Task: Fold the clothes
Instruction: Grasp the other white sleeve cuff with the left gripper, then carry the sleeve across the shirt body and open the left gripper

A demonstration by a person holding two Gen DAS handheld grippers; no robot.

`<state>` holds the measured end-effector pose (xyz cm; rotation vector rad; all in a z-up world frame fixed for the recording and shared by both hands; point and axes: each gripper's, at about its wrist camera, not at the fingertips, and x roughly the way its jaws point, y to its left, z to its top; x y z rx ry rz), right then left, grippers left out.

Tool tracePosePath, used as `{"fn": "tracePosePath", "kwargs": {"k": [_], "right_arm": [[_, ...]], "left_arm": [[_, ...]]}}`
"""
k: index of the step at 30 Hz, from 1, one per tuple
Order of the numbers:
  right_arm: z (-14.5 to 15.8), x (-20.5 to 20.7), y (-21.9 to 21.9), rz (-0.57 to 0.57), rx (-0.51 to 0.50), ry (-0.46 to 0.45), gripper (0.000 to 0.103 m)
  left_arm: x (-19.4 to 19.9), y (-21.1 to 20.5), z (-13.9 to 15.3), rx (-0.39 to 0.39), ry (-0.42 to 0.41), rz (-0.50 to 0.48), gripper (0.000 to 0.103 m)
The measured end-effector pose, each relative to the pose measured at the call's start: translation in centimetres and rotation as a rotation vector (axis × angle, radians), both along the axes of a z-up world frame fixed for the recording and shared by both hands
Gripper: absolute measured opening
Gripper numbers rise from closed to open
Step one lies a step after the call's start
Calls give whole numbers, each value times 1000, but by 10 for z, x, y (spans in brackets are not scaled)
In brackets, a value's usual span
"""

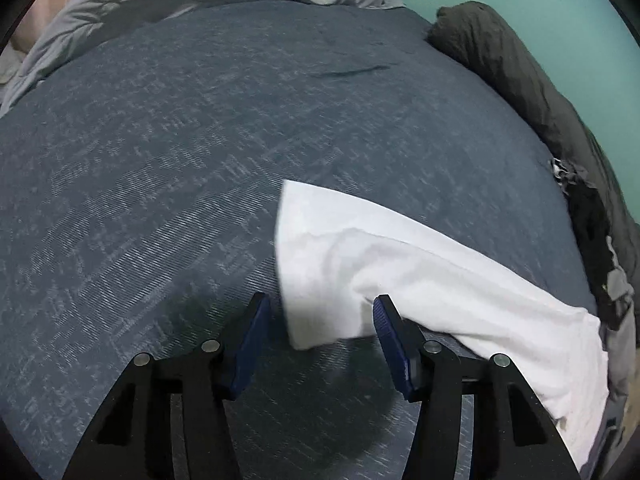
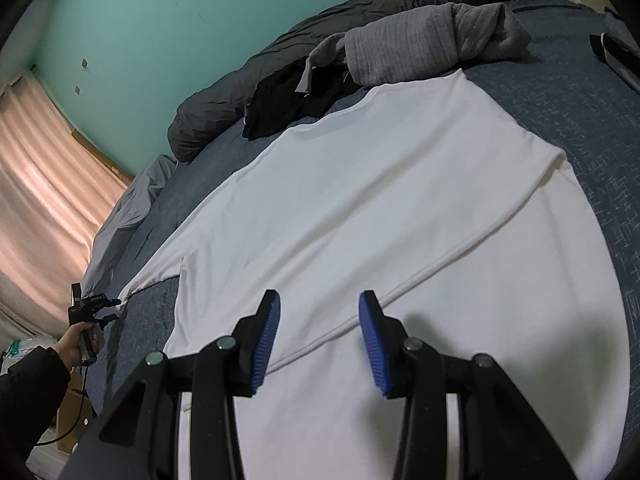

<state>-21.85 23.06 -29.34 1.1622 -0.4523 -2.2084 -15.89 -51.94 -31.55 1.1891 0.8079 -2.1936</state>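
we log one white shirt [image 2: 360, 200] spread flat on the bed [image 1: 160, 160]. our left claw [image 1: 320, 320] stands spread, jaws apart around the sleeve end, not pinching. our right claw [image 2: 320, 320] hangs spread over the shirt, empty.

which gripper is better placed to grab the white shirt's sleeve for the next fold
Left. The left gripper has the sleeve end of the white shirt between its open pads; the right gripper hovers open over the shirt's body.

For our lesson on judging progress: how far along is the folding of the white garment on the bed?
Done: the white garment lies spread on the blue bedspread, one long edge already turned over. In hand: the left gripper is open around its sleeve end; the right gripper hovers open. Left: remaining folds, plus the grey garment.
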Motion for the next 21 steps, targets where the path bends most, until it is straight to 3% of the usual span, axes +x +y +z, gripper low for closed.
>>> {"fn": "tracePosePath", "kwargs": {"k": [7, 8, 9, 10, 16, 21], "right_arm": [[-3, 0, -1, 0, 3, -5, 41], [-3, 0, -1, -1, 4, -5, 41], [-4, 0, -1, -2, 4, -5, 41], [-4, 0, -1, -2, 4, -7, 41], [-5, -1, -1, -2, -2, -12, 41], [-4, -1, 2, -9, -16, -12, 41]], "left_arm": [[-4, 1, -9, 31, 17, -18, 56], [-5, 2, -9, 36, 23, -22, 35], [-6, 3, -9, 47, 25, -38, 20], [-8, 6, -8, 45, 29, -52, 13], [-18, 22, 11, 14, 59, -117, 10], [-27, 48, 60, -22, 120, -189, 9]]}}
